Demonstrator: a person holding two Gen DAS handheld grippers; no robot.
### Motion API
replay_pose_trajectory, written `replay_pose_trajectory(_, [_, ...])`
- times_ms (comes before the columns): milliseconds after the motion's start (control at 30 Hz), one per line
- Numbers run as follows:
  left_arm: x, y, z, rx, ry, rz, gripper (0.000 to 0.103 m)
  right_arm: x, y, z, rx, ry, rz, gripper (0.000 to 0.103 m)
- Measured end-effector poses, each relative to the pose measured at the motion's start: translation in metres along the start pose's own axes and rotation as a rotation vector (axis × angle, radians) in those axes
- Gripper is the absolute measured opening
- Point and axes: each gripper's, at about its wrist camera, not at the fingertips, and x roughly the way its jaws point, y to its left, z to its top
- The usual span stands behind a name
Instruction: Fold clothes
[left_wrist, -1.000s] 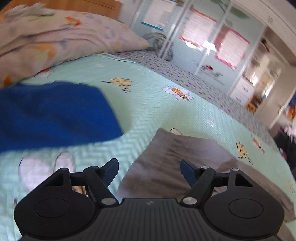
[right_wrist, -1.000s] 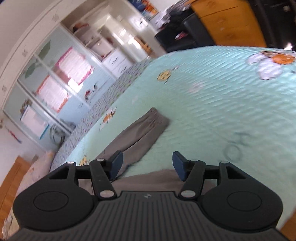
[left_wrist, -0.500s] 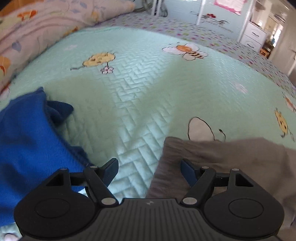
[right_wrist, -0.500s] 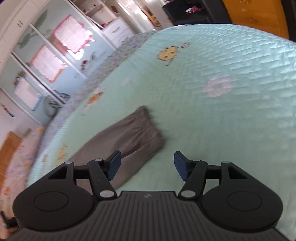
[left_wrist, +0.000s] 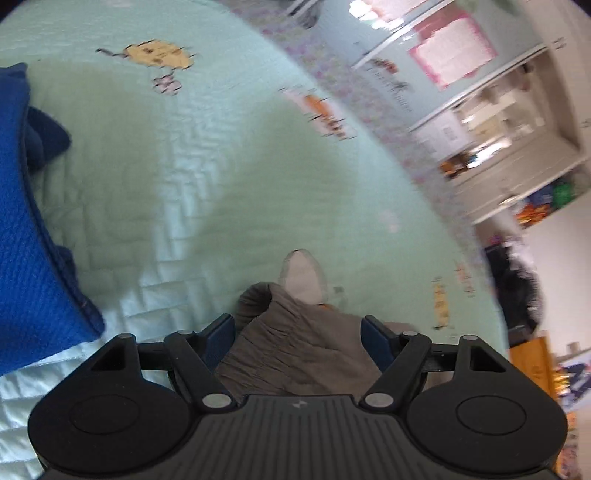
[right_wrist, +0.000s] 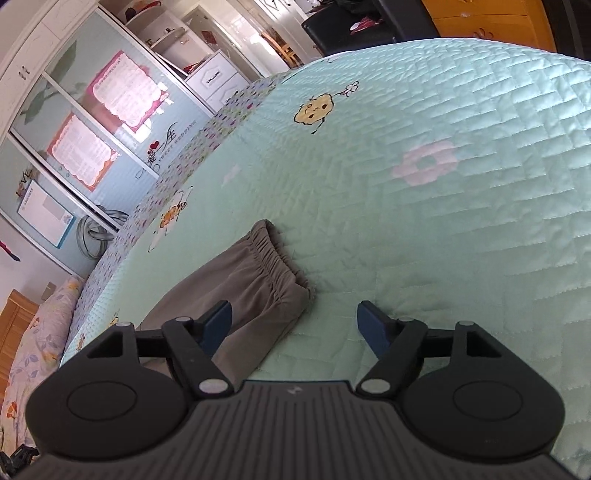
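Grey trousers on the quilted bedspread now bunch between my left gripper, newly advanced, spread; right gripper, spread, nears their waistband. Grasp imminent.

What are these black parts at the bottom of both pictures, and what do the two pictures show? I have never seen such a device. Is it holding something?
The black parts are two hand-held grippers; a person carries one in each hand. Each has a camera looking forward along its two blue-tipped fingers, so each picture is one gripper's own view.

Both look down on a bed with a mint green quilt. A pair of grey trousers lies on it. The left gripper is open, with bunched grey cloth between its fingers, not pinched. A blue garment lies beside it. The right gripper is also open, over the trousers' gathered end, and holds nothing.
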Motion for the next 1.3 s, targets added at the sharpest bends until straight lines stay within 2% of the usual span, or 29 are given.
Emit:
replay_pose_trajectory(33, [-0.001,0.000,0.000,-0.005,-0.008,-0.021,0.076,0.000,0.000,0.000,0.000,0.001,0.000,0.076])
replay_pose_trajectory(100, [0.002,-0.001,0.001,0.001,0.001,-0.012,0.075,0.001,0.001,0.000,0.000,0.003,-0.001,0.076])
replay_pose_trajectory(167, [0.008,-0.004,0.002,0.033,0.027,0.054,0.067,0.001,0.002,-0.001,0.000,0.004,-0.001,0.076])
replay_pose_trajectory(233, [0.010,-0.008,0.001,0.068,0.031,0.076,0.066,0.001,0.002,-0.001,0.003,0.001,0.000,0.076])
replay_pose_trajectory(367, [-0.005,-0.008,-0.001,0.071,-0.026,0.028,0.067,0.000,-0.001,-0.001,0.014,0.006,0.014,0.076])
replay_pose_trajectory(567, [-0.012,0.000,0.003,0.016,-0.066,-0.009,0.069,-0.002,-0.005,-0.003,0.043,-0.005,0.027,0.076])
replay_pose_trajectory(633, [-0.009,0.002,0.004,-0.002,-0.057,-0.012,0.070,-0.003,-0.004,-0.004,0.035,-0.007,0.024,0.076])
replay_pose_trajectory(733, [-0.001,0.002,0.004,0.007,-0.032,0.023,0.070,-0.003,-0.003,-0.004,0.025,-0.004,0.021,0.076])
replay_pose_trajectory(1067, [0.015,-0.009,0.003,0.064,0.019,-0.003,0.072,-0.002,0.000,-0.004,0.026,-0.008,0.020,0.078])
replay_pose_trajectory(1167, [0.012,-0.013,0.002,0.106,0.007,0.020,0.073,-0.002,0.001,-0.004,0.027,-0.005,0.024,0.078])
replay_pose_trajectory(1300, [0.015,-0.013,0.002,0.168,0.033,0.094,0.073,-0.001,-0.002,-0.004,0.036,-0.005,0.029,0.078])
